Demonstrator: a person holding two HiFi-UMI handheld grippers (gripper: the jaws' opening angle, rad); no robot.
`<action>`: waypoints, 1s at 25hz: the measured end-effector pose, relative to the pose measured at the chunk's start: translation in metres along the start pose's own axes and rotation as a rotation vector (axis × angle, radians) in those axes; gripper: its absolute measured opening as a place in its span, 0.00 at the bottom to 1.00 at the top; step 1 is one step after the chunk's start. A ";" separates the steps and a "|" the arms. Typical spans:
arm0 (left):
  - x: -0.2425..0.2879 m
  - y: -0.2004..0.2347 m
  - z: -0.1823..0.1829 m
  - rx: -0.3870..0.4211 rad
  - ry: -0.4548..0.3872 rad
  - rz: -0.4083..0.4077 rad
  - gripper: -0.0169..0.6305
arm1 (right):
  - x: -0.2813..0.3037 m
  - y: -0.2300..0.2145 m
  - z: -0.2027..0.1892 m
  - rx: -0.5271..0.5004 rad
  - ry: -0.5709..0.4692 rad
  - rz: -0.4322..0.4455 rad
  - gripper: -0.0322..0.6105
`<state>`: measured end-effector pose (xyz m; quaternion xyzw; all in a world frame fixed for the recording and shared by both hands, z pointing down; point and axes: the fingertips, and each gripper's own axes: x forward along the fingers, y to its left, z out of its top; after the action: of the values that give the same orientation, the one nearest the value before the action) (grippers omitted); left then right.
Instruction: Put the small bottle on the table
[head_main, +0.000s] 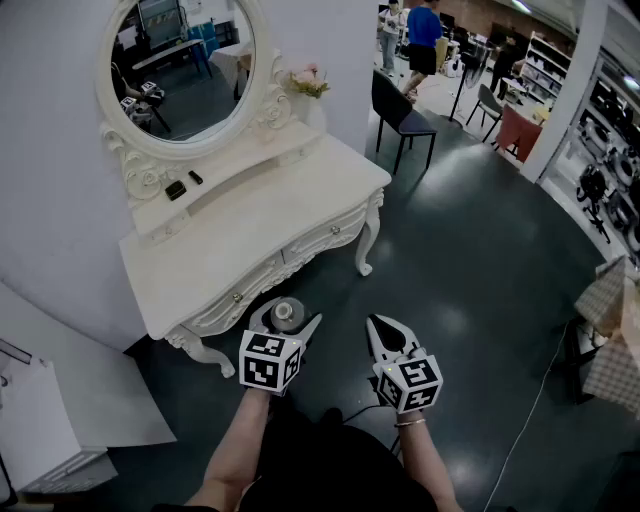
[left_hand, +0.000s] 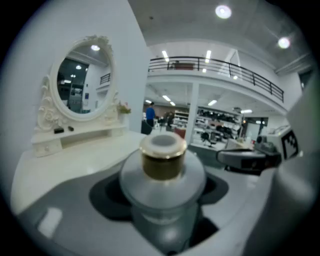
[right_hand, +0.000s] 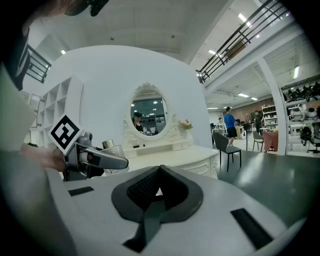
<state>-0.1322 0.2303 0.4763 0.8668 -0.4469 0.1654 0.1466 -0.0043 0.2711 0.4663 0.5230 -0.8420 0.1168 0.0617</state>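
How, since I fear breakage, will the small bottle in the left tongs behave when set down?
Probably fragile: the small bottle looks like clear glass. Its smooth, rounded body may slip in the left tongs. Being squat and wide, it likely stands steadily.

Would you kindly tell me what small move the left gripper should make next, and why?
Probably ease forward over the table: the left gripper grips the small bottle upright, but the head view shows it short of the table's front edge, so lowering now would likely miss.
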 end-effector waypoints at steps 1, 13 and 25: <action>-0.001 -0.001 0.000 0.001 -0.001 -0.001 0.55 | -0.001 0.000 0.000 0.003 0.000 0.001 0.05; -0.002 -0.001 -0.007 -0.008 0.016 0.016 0.55 | -0.005 0.011 -0.001 0.030 -0.025 0.069 0.06; 0.011 0.010 -0.002 -0.004 0.024 0.037 0.55 | 0.009 0.000 0.001 0.048 -0.023 0.072 0.06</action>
<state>-0.1346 0.2178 0.4832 0.8561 -0.4614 0.1775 0.1507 -0.0082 0.2630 0.4678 0.4952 -0.8578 0.1331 0.0353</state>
